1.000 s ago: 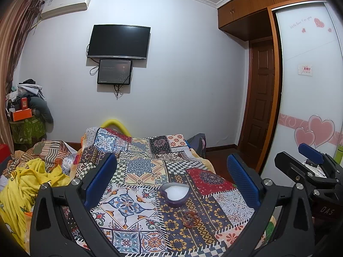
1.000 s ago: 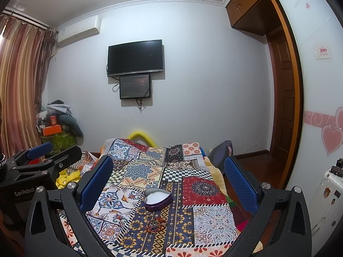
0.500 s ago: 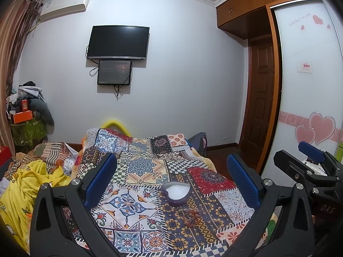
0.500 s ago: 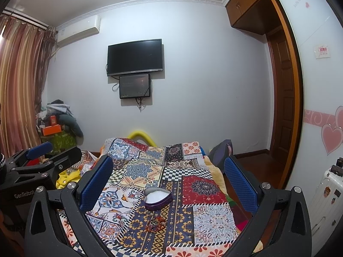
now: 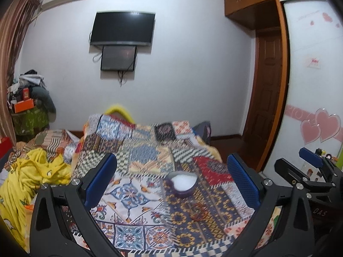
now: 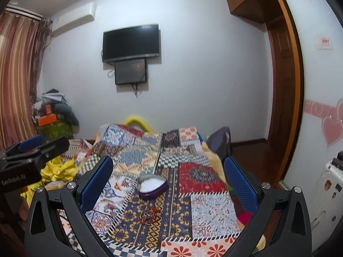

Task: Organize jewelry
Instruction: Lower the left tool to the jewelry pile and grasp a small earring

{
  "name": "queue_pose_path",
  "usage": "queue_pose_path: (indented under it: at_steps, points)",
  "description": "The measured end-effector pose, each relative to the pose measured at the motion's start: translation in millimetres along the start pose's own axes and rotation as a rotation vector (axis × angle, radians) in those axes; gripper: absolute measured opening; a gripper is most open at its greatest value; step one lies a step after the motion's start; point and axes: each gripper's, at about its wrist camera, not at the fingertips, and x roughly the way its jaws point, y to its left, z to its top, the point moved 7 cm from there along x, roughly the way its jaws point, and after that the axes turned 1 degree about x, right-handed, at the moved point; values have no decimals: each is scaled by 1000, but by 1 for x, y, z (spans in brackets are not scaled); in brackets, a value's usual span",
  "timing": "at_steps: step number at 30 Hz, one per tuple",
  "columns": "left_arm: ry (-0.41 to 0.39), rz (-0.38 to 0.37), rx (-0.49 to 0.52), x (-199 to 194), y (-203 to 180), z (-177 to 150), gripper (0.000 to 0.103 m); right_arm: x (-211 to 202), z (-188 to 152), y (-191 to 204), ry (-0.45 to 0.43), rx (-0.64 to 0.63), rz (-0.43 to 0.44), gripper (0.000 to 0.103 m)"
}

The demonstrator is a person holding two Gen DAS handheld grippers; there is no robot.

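We hold both tongs spread wide and empty above the patchwork quilt [image 6: 211,212] that covers the bed. Our left gripper [image 5: 171,180] has its blue-padded fingers [image 5: 100,180] far apart, touching nothing, and our right gripper [image 6: 168,182] stands just as wide, its pads [image 6: 240,184] also clear of the cloth. In the left wrist view the right gripper [image 5: 308,171] shows at the right edge, and in the right wrist view the left gripper [image 6: 36,150] shows at the left edge, so the two tools hang side by side, apart from each other. Between the fingers of each lies the heart-shaped jewelry box [image 6: 152,187], purple-walled, open, with a white lining, resting on a dark blue strip of the quilt with yellow flower patterns; from the left wrist it sits right of centre [image 5: 184,184]. Just nearer to us than the box, apart from it, lies a small reddish-brown beaded bracelet [image 6: 150,214], loosely coiled on the same strip; in the left wrist view it is blurred [image 5: 199,211] and we cannot tell its detail. Compared with half a second ago, both cameras have come closer to the bed and tipped slightly, the quilt is smeared with motion, while the box and the bracelet lie where they were and both tongs are spread as before.
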Motion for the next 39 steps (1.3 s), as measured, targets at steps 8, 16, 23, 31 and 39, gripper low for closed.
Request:
queue_pose_path:
  at_steps: [8,16,23,31,39]
  points:
    - [247,4,24,63,17,-58,92,40,-47,-15,184,-4,-23,103]
    - [518,-84,61,107,4,-131,63,65,-91,-17,347,-5,30,78]
    - [608,-151,82,116,-11,-160,46,83,-118,-18,435,-5,80,57]
    - [654,-190,109,123,-18,-174,35,101,-130,-3,487,6,171,37]
    - [680,-199,94,127,-18,-185,23,112,-136,17,509,-11,246,26]
